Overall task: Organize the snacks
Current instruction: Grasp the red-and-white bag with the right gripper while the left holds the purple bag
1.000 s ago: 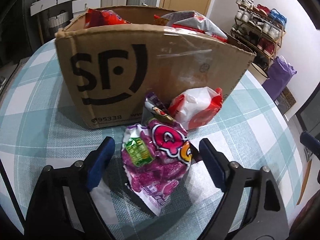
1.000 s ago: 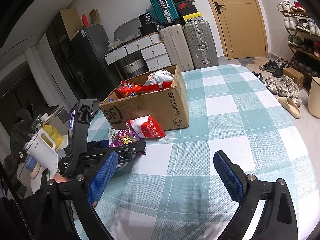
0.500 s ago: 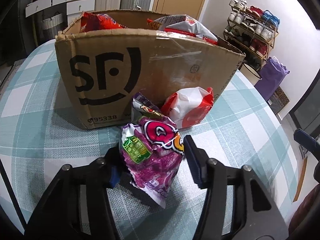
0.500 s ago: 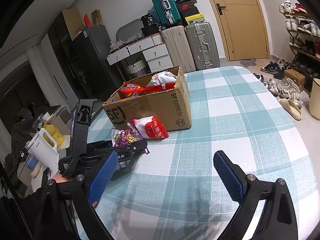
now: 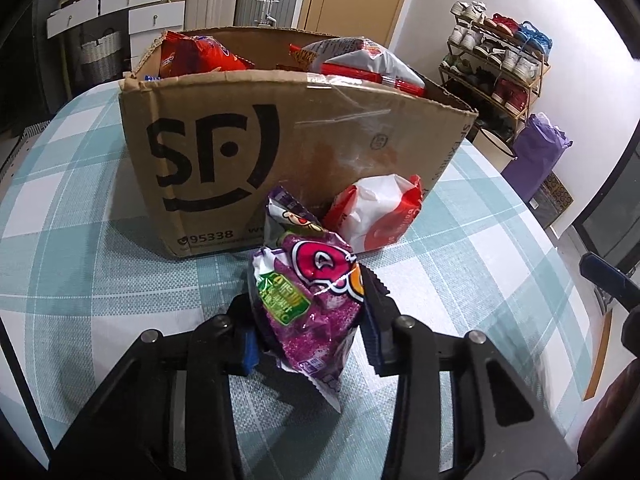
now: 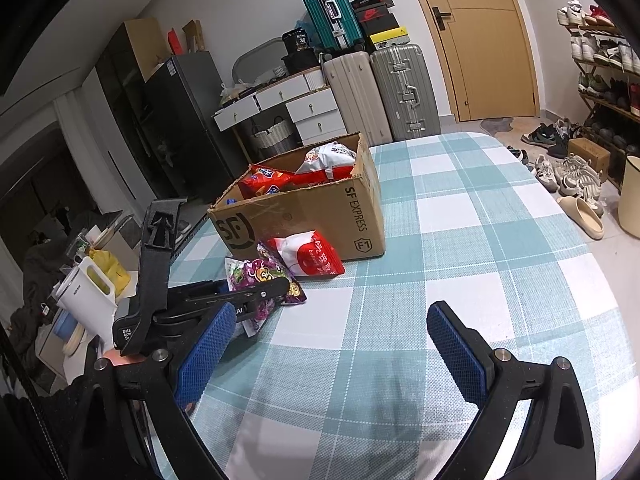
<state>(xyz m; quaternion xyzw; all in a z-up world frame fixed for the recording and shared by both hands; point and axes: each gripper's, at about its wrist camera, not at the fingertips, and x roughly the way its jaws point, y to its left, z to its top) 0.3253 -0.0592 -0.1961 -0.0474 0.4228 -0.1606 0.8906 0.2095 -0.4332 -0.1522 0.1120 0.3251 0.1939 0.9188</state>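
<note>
Clamping the purple candy bag [image 5: 310, 304] between its fingers, the left gripper [image 5: 308, 320] has the pack pinched at both sides, its lower corner touching or just above the checked bench [image 5: 80, 280]; which of the two cannot be told. In the left wrist view the bag sits at the centre, with the SF Express cardboard box [image 5: 280, 140] at 12 o'clock behind it and a red-and-white snack pouch [image 5: 376, 212] at about 1 o'clock, leaning against the box's front wall. A second, smaller purple-edged packet [image 5: 286, 212] stands just behind the gripped bag, touching it. The right gripper [image 6: 332, 344] hovers over bare cloth with its fingers spread wide and nothing between them, well apart from the snacks, which lie at its 11 o'clock. As for progress, the box already holds at least two packs: an orange-red bag [image 6: 266, 180] and a white-and-red bag [image 6: 330, 158] poking above the rim. Three items appear to remain outside it, so the job looks roughly half done. The likely next step is lifting the gripped bag over the front wall and dropping it in, followed by the pouch and the small packet.
</note>
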